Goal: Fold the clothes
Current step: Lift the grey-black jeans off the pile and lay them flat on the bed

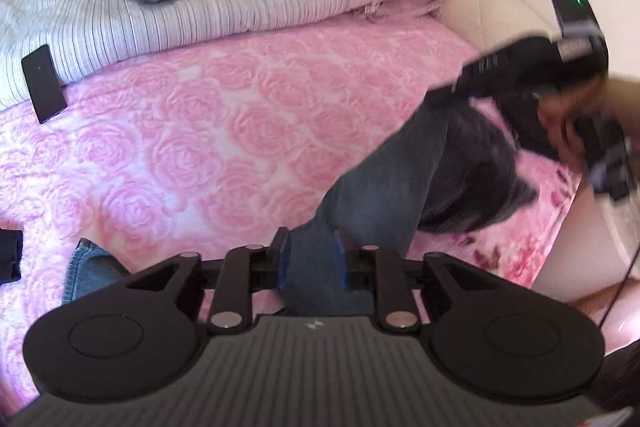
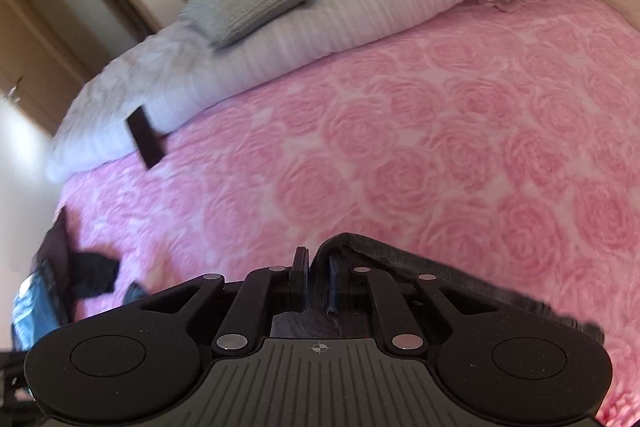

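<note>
Your left gripper (image 1: 309, 259) is pinched tight on the faded denim jeans (image 1: 372, 187). Your right gripper (image 2: 318, 281) is clamped on their thick dark hem, so they hang stretched over the quilted rose bedspread (image 1: 208, 147), near its right edge.

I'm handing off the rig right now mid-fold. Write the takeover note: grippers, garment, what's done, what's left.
Left gripper: shut on the dark blue-grey denim jeans.
Right gripper: shut on the same jeans, dark fabric bunched between its fingers.
Jeans: lifted and stretched between both grippers above the pink rose-patterned bedspread.
Done: both ends gripped.
Left: no fold visible yet; lay flat, fold, and set down.
</note>
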Demonstrator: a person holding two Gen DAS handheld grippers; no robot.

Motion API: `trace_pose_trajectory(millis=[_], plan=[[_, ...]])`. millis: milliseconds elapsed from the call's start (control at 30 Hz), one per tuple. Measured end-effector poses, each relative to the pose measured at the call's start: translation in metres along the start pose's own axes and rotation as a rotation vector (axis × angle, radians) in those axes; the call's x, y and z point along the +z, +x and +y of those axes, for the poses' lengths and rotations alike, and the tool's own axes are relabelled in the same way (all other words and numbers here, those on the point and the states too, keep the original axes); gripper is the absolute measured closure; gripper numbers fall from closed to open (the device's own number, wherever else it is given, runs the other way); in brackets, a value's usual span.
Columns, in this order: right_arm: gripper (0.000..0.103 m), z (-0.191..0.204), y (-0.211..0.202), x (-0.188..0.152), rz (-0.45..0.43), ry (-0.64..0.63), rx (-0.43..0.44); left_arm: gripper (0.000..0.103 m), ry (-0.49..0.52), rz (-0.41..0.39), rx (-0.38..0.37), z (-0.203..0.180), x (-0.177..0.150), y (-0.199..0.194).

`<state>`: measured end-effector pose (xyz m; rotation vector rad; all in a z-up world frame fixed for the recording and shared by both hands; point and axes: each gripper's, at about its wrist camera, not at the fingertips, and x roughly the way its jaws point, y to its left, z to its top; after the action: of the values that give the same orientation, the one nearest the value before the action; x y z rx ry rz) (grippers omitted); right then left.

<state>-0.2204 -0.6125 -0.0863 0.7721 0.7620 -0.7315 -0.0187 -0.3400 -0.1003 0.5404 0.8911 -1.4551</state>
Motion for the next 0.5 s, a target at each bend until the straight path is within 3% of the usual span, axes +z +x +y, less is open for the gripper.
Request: trace_pose_trajectory(millis=[67,133,167,200,267,400,500], plan=[[0.086,-0.005,-0.003,0.011,-0.045,-0.04,-0.067,0.07,0.014,0.029,-0.011,0.006,-0.006,0.014],[0.06,-0.015,-0.014,0.015,-0.089,-0.079,-0.15,0.063,0.039,0.069,-0.019,0.009,-0.014,0.03],[0.029,-0.021,-0.019,0.015,-0.105,-0.091,-0.19,0.062,0.069,0.098,-0.025,0.007,-0.022,0.038],[0.016,-0.029,-0.024,0.011,-0.108,-0.09,-0.226,0.062,0.101,0.128,-0.032,0.004,-0.03,0.045],[0.016,-0.045,-0.03,-0.002,-0.074,-0.102,-0.268,0.062,0.162,0.177,-0.059,-0.003,-0.047,0.055],[0.016,-0.069,-0.018,-0.037,0.055,-0.157,-0.274,0.055,0.278,0.254,-0.111,-0.024,-0.079,0.063],[0.016,-0.082,0.004,-0.056,0.157,-0.196,-0.252,0.053,0.425,0.283,-0.06,-0.051,-0.101,0.083]])
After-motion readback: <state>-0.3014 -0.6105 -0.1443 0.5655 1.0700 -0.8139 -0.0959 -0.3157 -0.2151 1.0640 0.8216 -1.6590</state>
